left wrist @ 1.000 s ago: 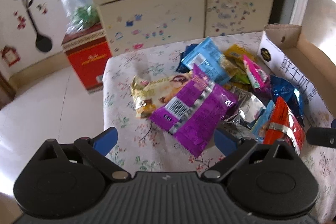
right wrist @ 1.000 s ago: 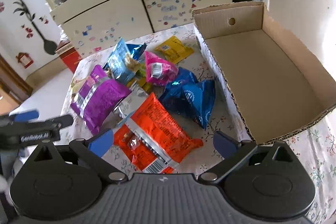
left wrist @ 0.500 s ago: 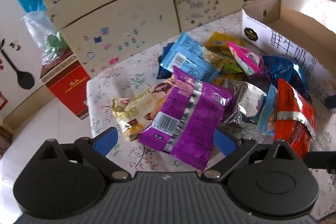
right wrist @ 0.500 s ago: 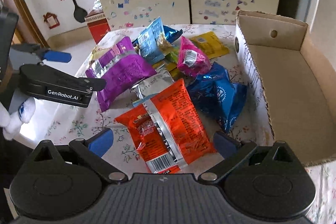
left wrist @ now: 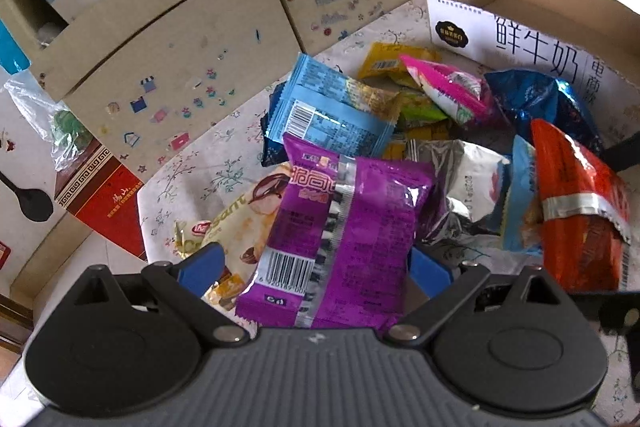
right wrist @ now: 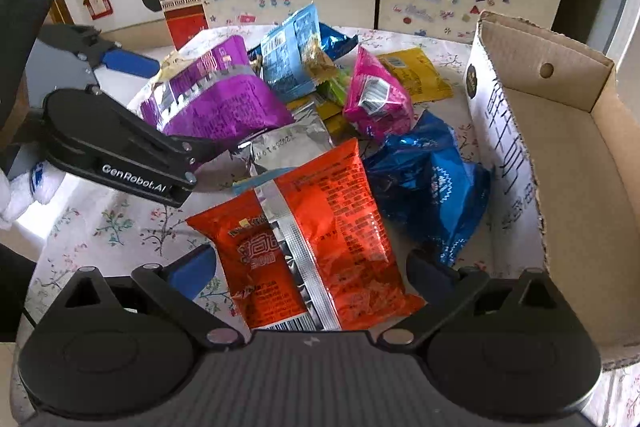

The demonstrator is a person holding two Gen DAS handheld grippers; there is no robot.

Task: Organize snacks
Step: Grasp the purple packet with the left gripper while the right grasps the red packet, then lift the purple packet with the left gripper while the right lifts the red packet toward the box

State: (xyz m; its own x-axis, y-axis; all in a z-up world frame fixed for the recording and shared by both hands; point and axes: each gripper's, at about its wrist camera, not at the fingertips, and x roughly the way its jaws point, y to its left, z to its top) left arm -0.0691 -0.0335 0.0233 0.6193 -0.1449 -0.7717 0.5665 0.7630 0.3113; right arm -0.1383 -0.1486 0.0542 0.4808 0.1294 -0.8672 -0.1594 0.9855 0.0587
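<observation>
Snacks heaped mid-table: left claw (left wrist: 316, 269) spread wide astride purple pack (left wrist: 344, 239), right claw (right wrist: 310, 271) spread astride orange pack (right wrist: 320, 235); contact w/ pads unclear. Carton (right wrist: 560, 163) at 3 o'clock, cut off.

Snack count on the floral tablecloth (right wrist: 120, 227)

There were ten packets showing in the heap: one purple (left wrist: 344, 239), one orange-red (right wrist: 312, 247), one silver foil (right wrist: 280, 147), one light blue (left wrist: 328, 115), two dark blue (one crumpled (right wrist: 432, 179), one mostly hidden (right wrist: 336, 41)), one pink (right wrist: 376, 103), one yellow (right wrist: 416, 75), one green (left wrist: 420, 107) and one cream croissant packet (left wrist: 236, 227). One open cardboard box (right wrist: 580, 163) stood beside them. Two grippers were there, left (left wrist: 316, 267) and right (right wrist: 308, 267).
</observation>
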